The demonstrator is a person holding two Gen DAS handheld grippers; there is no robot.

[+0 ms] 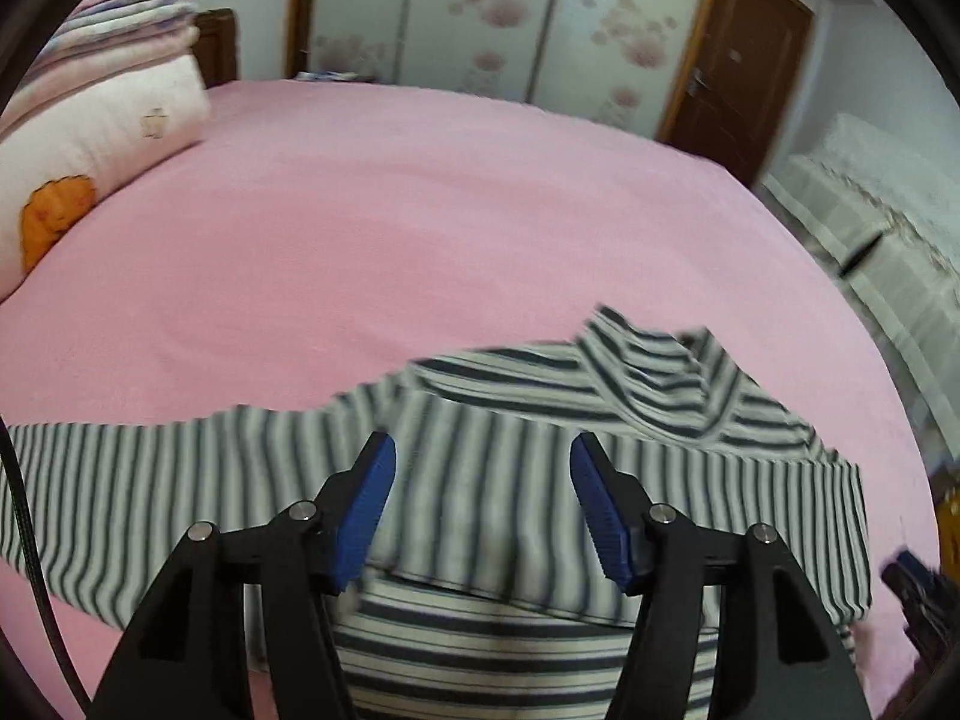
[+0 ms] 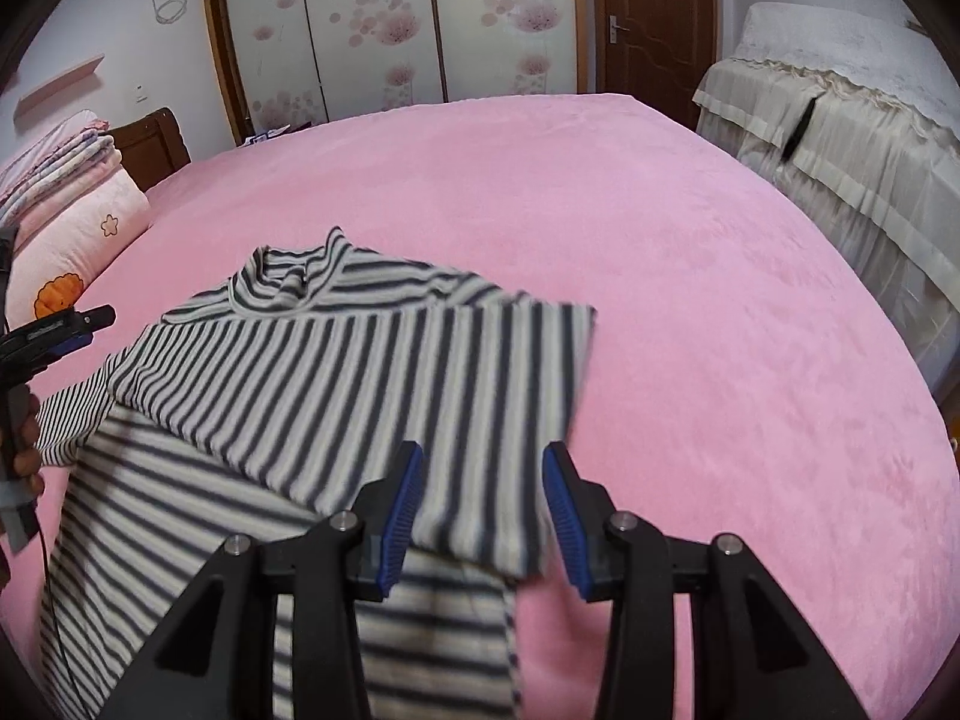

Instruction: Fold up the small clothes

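Left claw (image 1: 483,504): jaws apart, empty, above folded sleeve (image 1: 492,480) of striped shirt (image 1: 600,372). Right claw (image 2: 483,516): apart, empty, over sleeve cuff, likely freed for next fold.

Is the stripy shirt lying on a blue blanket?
No, the striped shirt lies on a pink bedcover that spreads out all around it.

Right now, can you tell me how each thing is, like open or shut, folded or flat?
Striped shirt: lying on the bed, one sleeve folded across its chest, collar rumpled.
Left gripper: open, nothing between its pads.
Right gripper: open, above the folded sleeve's end, not pinching it.
Pink bed cover: spread smooth.
Brown door: shut.
Pillow: at the bed's edge.
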